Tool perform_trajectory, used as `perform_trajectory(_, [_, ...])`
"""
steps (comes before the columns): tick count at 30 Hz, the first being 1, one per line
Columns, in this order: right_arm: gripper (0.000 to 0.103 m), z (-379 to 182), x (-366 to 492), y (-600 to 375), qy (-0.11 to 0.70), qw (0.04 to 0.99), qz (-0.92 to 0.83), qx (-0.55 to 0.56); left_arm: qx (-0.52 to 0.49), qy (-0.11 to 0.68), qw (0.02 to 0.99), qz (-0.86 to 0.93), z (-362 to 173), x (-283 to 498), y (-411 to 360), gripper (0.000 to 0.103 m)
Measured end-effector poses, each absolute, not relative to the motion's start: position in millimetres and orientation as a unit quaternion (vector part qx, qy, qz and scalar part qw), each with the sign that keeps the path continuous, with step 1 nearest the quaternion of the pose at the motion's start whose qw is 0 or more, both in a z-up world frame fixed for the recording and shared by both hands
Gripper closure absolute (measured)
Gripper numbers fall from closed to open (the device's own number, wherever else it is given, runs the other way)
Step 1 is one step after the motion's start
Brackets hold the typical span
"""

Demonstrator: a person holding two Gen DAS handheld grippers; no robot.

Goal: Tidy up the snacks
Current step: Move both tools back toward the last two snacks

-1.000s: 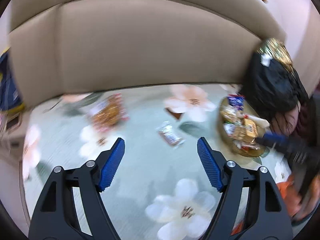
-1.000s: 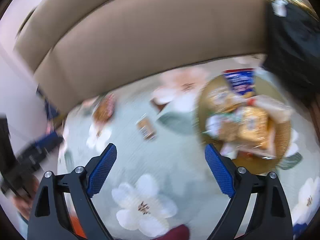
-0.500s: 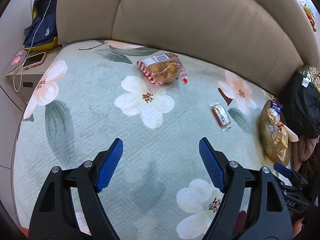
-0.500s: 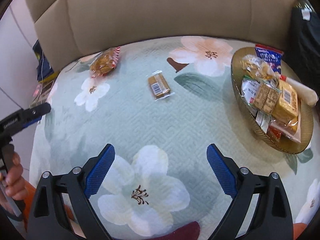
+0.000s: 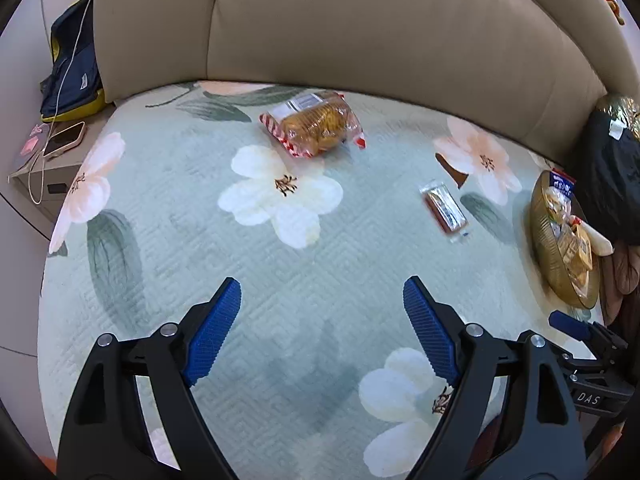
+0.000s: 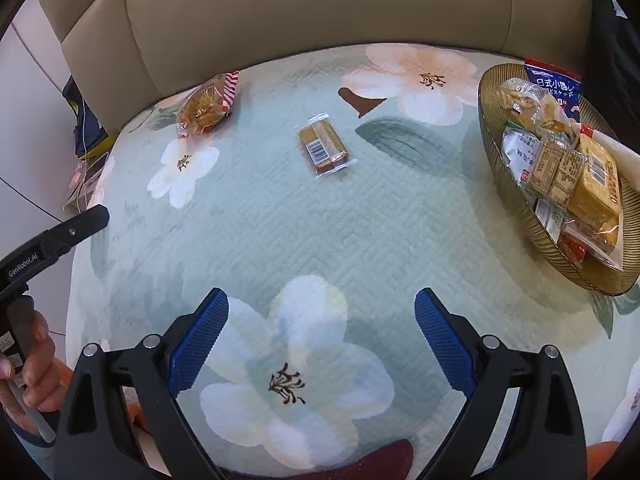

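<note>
At right of frame, a gold ribbed bowl (image 6: 516, 216) holds piled snack packets (image 6: 568, 164). The left gripper (image 5: 322, 324) and right gripper (image 6: 322, 334) both gape wide, empty.

Quilted matt cloth bedspread (image 6: 304, 232); smooth beige leather headboard (image 5: 360, 32); glossy clear plastic snack wrappers (image 6: 323, 145); ribbed gold bowl (image 6: 496, 152).

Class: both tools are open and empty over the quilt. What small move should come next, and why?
Probably ease the right tool forward toward the small bar packet: it lies loose on the quilt, ahead of that tool, apart from the gold bowl already holding snacks.
</note>
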State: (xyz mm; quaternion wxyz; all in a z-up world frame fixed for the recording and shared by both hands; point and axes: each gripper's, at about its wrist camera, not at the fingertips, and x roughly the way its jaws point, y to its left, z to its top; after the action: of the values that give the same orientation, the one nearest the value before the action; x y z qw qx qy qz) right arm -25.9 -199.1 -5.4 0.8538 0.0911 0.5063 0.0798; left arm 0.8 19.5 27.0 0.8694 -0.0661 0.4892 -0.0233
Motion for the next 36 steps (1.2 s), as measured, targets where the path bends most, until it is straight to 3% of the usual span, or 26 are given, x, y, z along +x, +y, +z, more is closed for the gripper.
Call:
perform_trajectory(25, [0.005,-7.4,-28.7,-198.5,0.512,0.853,0.065,0.072,-0.056,0.511,0.857,-0.039,47.7,4.7,20.3,0.02])
perform_trajectory(31, [0.005,2.5,-5.8,-186.1,0.531,0.843,0.079,0.036,0.033,0.498,0.863,-0.075,84.7,44.4,23.5,0.013])
perform_trajectory(36, [0.005,20.0,35.3,-153.3,0.511,0.855,0.081,-0.051,0.091,0.512,0.841,-0.147,64.6,103.3,18.9,0.007])
